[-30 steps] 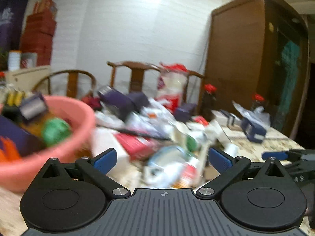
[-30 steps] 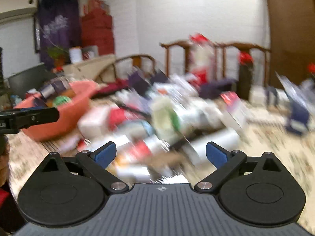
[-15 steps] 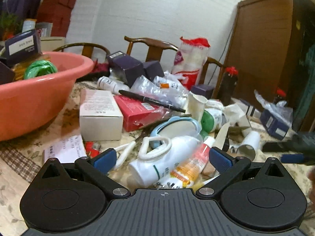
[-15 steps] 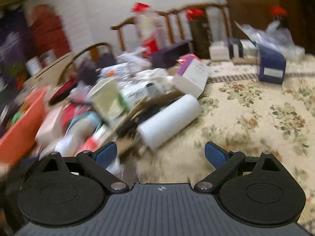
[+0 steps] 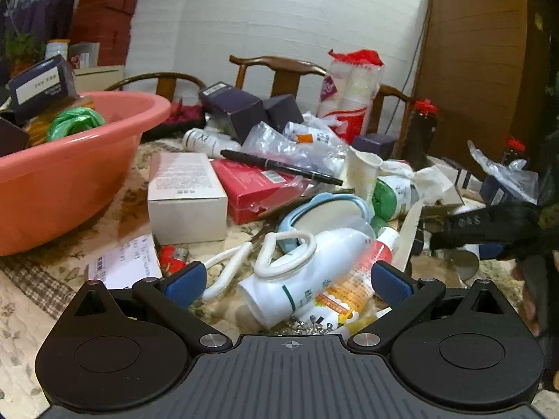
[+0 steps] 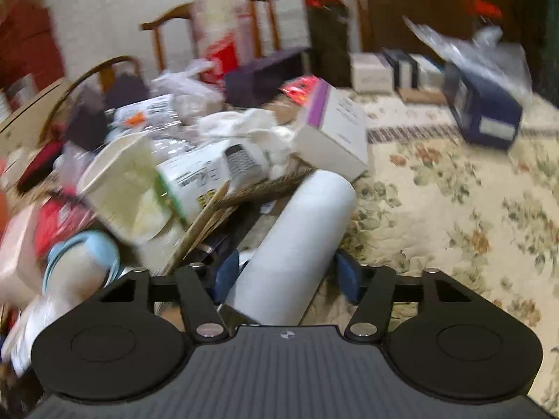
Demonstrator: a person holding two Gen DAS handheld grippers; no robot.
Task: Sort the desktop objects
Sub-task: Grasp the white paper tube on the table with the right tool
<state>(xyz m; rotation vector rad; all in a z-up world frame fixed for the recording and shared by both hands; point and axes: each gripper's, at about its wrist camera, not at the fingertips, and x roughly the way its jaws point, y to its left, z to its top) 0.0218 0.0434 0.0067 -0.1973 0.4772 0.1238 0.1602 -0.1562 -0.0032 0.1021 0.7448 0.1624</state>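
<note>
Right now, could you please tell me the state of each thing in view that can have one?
Left claw: open, empty.
Right claw: closed around the white cylinder.
White cylinder: lying down, between the claw's fingers.
Pink basin: upright, partly filled.
White bottle: lying on its side.
Paper cup: upright, tilted.
Black pen: capped, lying on the pile.

The pink tub (image 5: 75,169) at the left is smooth, shiny plastic. The tablecloth (image 6: 454,192) is soft flowered cloth. The white box (image 5: 187,197) looks like matt cardboard. The chairs (image 5: 279,70) at the top are glossy wood.
</note>
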